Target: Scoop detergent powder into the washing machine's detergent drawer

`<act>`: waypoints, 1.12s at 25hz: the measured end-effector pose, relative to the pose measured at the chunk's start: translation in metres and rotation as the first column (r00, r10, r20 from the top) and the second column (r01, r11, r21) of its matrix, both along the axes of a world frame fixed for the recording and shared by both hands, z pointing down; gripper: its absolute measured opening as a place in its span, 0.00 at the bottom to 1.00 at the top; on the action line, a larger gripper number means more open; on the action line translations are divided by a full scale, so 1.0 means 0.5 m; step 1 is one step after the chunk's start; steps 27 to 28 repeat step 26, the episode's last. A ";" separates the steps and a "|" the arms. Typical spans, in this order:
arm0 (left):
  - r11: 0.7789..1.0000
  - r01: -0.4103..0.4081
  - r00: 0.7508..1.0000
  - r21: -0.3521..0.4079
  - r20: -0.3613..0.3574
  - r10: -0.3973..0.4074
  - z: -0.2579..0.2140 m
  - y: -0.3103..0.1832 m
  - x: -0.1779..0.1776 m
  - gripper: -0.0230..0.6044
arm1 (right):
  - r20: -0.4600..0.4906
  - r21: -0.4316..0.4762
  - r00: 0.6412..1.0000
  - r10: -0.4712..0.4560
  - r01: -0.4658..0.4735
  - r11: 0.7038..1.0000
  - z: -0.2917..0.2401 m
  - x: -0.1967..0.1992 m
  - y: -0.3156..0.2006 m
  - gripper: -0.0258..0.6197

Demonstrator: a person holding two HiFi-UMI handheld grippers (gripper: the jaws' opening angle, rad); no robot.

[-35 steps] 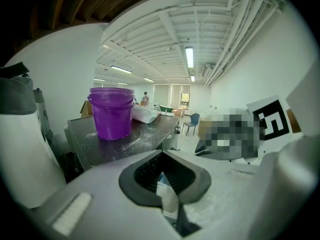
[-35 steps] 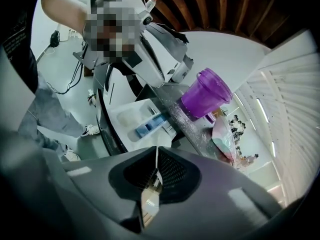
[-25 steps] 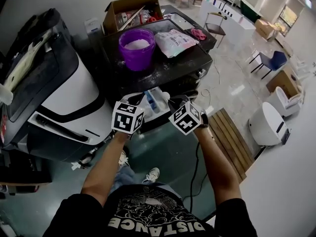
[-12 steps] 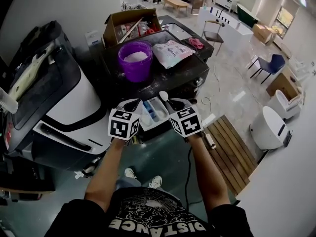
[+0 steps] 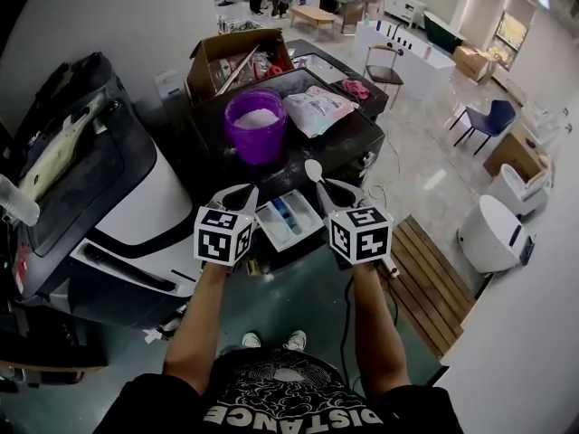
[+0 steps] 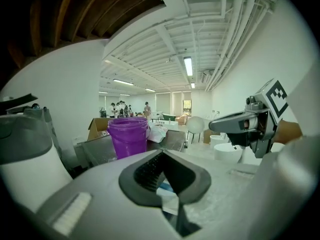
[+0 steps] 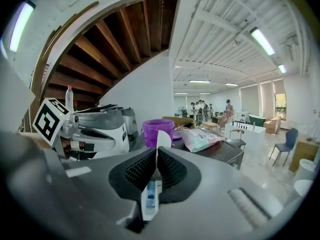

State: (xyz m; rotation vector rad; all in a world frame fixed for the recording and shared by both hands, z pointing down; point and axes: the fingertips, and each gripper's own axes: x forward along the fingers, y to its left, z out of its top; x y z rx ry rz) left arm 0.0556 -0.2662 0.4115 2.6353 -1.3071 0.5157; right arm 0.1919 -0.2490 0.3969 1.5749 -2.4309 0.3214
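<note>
Right gripper (image 5: 324, 186) clamps white spoon (image 5: 314, 169), bowl up; purple powder tub (image 5: 256, 123) ahead-left, beyond open drawer (image 5: 288, 220); left gripper (image 5: 239, 194) closed, empty

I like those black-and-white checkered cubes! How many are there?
2. One marker cube rides on the left gripper, near the detergent drawer; the other rides on the right gripper, which holds the white scoop. None seems hidden.

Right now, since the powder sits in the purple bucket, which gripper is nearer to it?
Left, slightly. The left gripper sits just in front of the purple bucket; the right gripper, holding the spoon, is farther off to its right.
</note>
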 end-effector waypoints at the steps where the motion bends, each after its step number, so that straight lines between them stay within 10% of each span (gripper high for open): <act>1: 1.000 0.001 1.000 0.005 -0.002 -0.001 -0.005 0.000 -0.008 0.04 | 0.008 0.013 1.000 0.012 -0.012 1.000 -0.009 -0.002 0.002 0.09; 28: 0.998 -0.042 0.998 0.040 -0.036 0.044 -0.040 0.042 -0.042 0.04 | 0.048 0.049 0.994 0.098 -0.101 0.994 -0.051 -0.021 0.076 0.09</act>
